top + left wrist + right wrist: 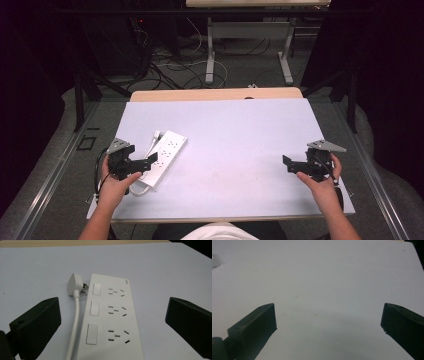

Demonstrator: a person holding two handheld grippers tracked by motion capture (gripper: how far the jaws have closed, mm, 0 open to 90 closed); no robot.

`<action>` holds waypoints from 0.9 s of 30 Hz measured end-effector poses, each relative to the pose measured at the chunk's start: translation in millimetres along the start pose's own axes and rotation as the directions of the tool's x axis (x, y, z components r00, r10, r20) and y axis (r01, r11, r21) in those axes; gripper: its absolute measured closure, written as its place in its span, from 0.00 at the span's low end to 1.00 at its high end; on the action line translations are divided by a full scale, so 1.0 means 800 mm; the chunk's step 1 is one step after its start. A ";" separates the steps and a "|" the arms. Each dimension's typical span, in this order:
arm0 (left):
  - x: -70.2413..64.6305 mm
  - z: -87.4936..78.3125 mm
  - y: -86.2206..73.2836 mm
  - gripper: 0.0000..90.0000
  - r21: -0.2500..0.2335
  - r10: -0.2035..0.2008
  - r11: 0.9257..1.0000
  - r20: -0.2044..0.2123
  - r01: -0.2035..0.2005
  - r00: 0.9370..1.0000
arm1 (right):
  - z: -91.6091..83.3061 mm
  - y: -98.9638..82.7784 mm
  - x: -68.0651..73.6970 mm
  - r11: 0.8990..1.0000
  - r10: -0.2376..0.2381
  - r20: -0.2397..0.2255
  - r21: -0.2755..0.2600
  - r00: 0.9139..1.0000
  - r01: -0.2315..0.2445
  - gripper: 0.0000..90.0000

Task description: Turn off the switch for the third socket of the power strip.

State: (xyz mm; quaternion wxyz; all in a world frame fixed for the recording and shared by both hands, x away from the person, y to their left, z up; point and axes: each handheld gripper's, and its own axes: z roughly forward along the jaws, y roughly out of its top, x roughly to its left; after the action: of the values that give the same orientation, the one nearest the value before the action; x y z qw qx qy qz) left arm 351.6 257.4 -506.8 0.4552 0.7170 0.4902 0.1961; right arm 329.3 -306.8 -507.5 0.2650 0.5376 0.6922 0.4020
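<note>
The long white plastic power strip [110,320] lies flat on the left side of the white counter [240,145], its white plug [75,285] and cord [75,325] just beside it. It looks hard, smooth and light. Grab it across its narrow sides. The left tool [142,165] hovers over it, wide apart and empty. The right tool [295,166] is apart too, far right.

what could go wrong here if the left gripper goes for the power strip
1. The power strip is wide and flat. The left gripper stands open before its near end, so the jaws may slide off its edges or just push it along the smooth table.
2. The plug and cord lie loose beside the strip. A jaw could snag the cord and drag it.
3. The right gripper is far off, open, and cannot steady the strip.
</note>
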 end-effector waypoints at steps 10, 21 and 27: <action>0.005 -0.006 0.000 0.00 -0.017 -0.030 0.999 0.005 0.030 1.000 | 0.001 -0.014 -0.014 0.998 0.055 0.018 -0.021 0.998 -0.055 0.00; -0.002 -0.010 0.006 0.03 -0.009 -0.007 1.000 0.020 0.008 1.000 | -0.005 -0.017 -0.013 0.997 0.065 0.011 -0.045 0.998 -0.065 0.00; -0.005 -0.009 0.009 0.11 -0.004 -0.007 1.000 -0.003 0.007 1.000 | -0.004 -0.017 -0.013 0.996 0.080 0.007 -0.040 0.997 -0.080 0.00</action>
State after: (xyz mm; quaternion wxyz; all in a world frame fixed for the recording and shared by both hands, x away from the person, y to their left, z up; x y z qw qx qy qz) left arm 348.4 256.3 -495.9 0.4566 0.7139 0.4931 0.1967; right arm 322.0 -318.7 -518.0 0.2620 0.5613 0.6610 0.4236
